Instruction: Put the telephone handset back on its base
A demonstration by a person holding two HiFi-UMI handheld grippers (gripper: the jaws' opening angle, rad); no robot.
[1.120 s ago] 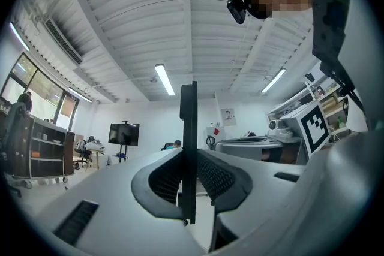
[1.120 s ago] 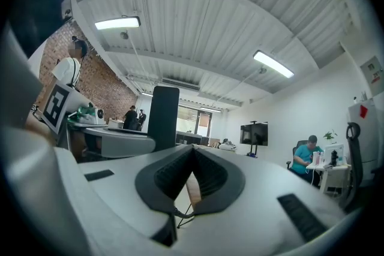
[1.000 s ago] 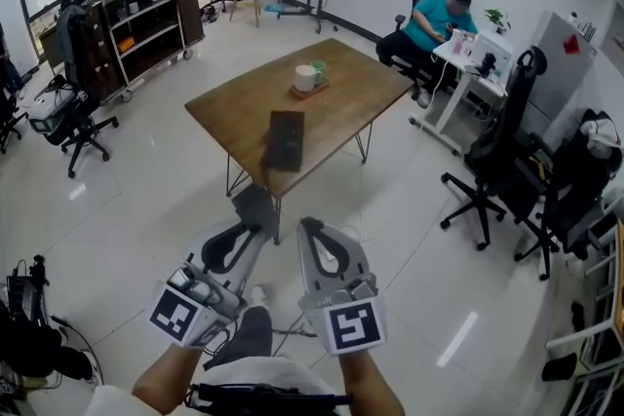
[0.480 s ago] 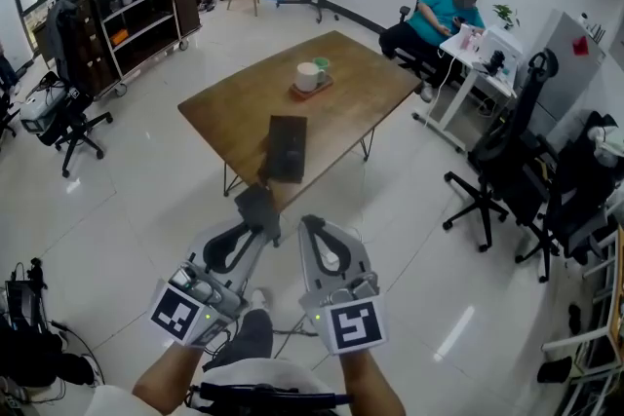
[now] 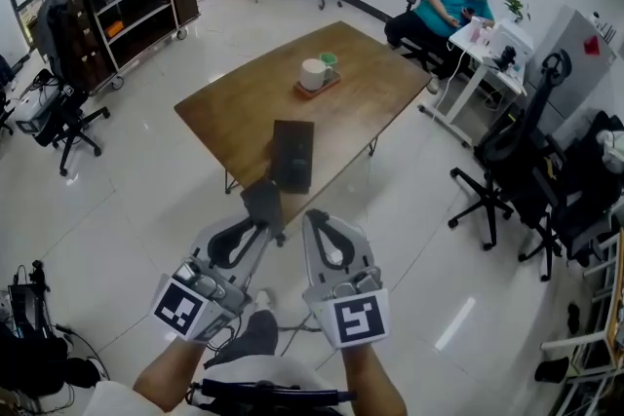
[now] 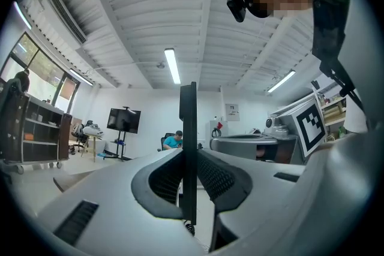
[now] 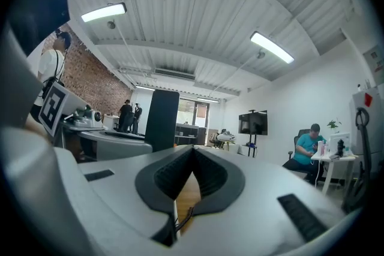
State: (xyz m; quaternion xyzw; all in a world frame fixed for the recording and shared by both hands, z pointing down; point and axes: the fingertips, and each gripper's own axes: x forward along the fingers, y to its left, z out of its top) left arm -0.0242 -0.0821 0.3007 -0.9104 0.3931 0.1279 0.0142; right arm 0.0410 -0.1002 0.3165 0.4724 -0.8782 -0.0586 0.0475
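Observation:
The black telephone base (image 5: 292,154) lies flat near the front edge of a wooden table (image 5: 234,102) ahead of me. My left gripper (image 5: 261,221) is shut on the dark flat handset (image 5: 261,203), held upright short of the table edge. In the left gripper view the handset (image 6: 188,129) shows edge-on as a thin black slab pinched between the pads of the left gripper (image 6: 189,153). My right gripper (image 5: 314,217) hangs beside it with its jaws together and nothing in them; the right gripper view shows the right gripper (image 7: 192,150) shut and the handset (image 7: 161,119) to its left.
A white mug (image 5: 312,73) stands on a coaster at the table's far side. A person in a teal shirt (image 5: 448,3) sits at a white desk at the back right. Black office chairs (image 5: 517,170) stand to the right, and a dark shelf unit (image 5: 136,10) to the left.
The table and telephone base have drawn closer and lower in the head view. Both grippers keep the same pose, the left still holding the handset.

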